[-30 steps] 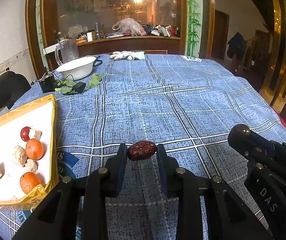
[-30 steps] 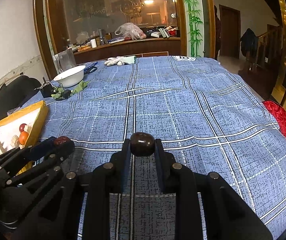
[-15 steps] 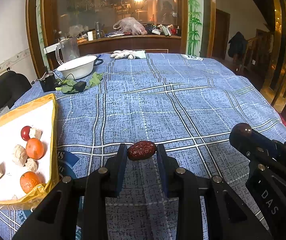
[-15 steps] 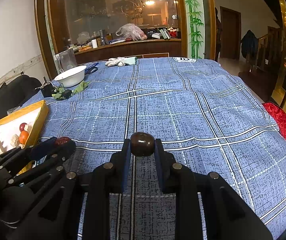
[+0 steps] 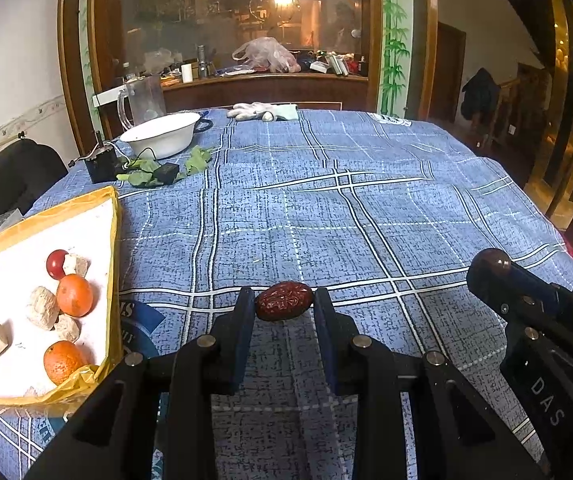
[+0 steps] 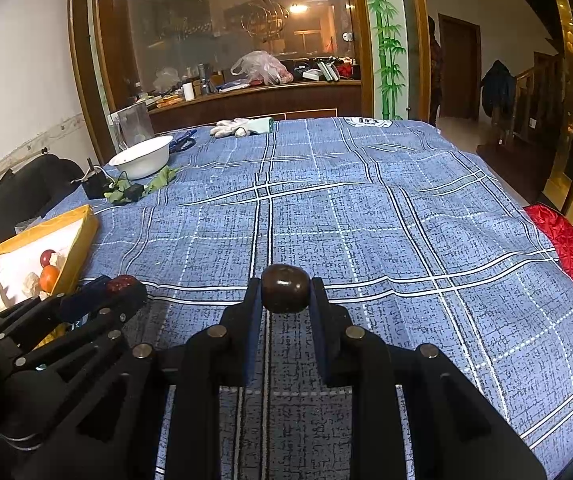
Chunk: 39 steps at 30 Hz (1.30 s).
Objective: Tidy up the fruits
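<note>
My left gripper [image 5: 284, 303] is shut on a wrinkled red date [image 5: 284, 302], held lengthwise between its fingertips above the blue checked tablecloth. My right gripper [image 6: 285, 290] is shut on a dark brown round fruit [image 6: 285, 288]. Each gripper shows in the other's view: the right one at the right edge with the brown fruit [image 5: 490, 261] at its tip, the left one at the lower left with the date [image 6: 120, 283]. A yellow-rimmed tray [image 5: 112, 240] at the left holds two oranges [image 5: 73, 295], a red fruit [image 5: 56, 264] and several pale chunks.
A white bowl [image 5: 162, 134], a clear jug [image 5: 142, 98], green leaves [image 5: 196, 160] and a small black box with wires [image 5: 100, 164] sit at the far left of the table. White gloves [image 5: 262, 111] lie at the far edge. A red cushion [image 6: 566, 240] is beyond the right edge.
Both grippers keep their hold on their fruits. The views have shifted only slightly; nothing on the table has moved.
</note>
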Motion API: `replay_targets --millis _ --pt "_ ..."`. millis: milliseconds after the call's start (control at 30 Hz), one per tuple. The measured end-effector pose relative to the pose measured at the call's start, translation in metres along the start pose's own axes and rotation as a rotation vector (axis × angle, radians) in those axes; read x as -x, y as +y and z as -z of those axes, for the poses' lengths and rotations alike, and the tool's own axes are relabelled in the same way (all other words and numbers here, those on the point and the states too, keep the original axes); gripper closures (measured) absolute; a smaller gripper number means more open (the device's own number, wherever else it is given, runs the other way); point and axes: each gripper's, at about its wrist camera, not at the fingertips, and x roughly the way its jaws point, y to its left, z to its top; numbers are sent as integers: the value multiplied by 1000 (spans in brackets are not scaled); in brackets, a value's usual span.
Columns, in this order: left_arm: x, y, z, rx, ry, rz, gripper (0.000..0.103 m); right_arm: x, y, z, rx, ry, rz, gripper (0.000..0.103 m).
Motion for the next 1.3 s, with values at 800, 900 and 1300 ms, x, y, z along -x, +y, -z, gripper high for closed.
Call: replay_targets --millis 800,900,1300 --pt "-1 1 0 12 4 3 74 1 0 0 3 -4 1 78" --pt "-2 1 0 13 6 2 74 1 0 0 2 -4 1 78" --pt "-2 0 1 14 7 -3 74 1 0 0 6 -3 8 78"
